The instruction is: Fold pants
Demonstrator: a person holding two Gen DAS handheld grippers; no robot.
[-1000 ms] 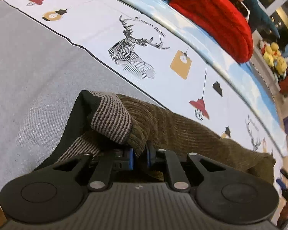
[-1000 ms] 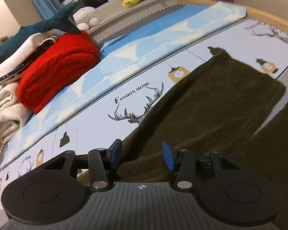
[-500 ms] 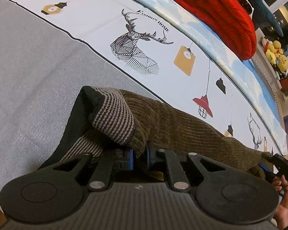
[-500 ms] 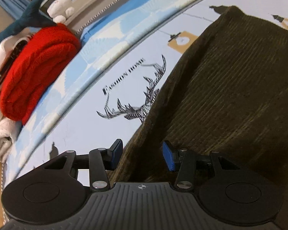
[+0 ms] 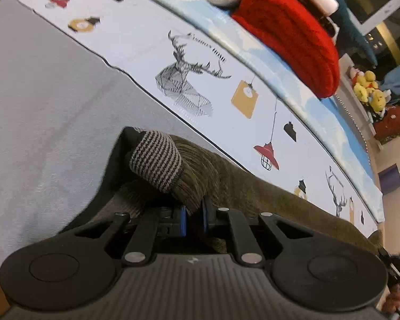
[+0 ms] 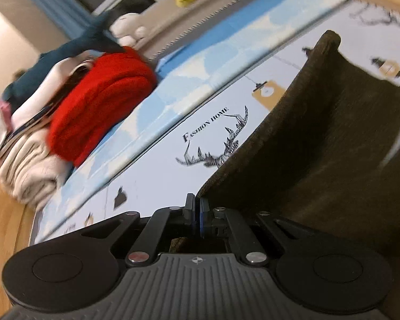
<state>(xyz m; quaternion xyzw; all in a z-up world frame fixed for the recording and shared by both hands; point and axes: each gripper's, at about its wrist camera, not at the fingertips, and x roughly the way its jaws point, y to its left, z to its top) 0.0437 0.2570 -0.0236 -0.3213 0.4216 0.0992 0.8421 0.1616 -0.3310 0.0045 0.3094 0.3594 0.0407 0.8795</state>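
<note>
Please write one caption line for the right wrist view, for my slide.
Right tongs shut on the edge of the olive corduroy pants, lifting it above the printed bedsheet.

One pair olive-brown corduroy pants (image 5: 253,194), two black two-finger grippers — left gripper (image 5: 194,214), right gripper (image 6: 197,213) — one red knitted blanket (image 5: 293,37), one printed bed sheet (image 5: 136,50).

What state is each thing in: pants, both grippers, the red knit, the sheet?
Pants: partly lifted off the bed, pinched at two edges.
Left gripper: shut on pants near the striped waistband.
Right gripper: shut on pants edge.
Red knit: folded, in the pile.
Sheet: spread flat.
</note>
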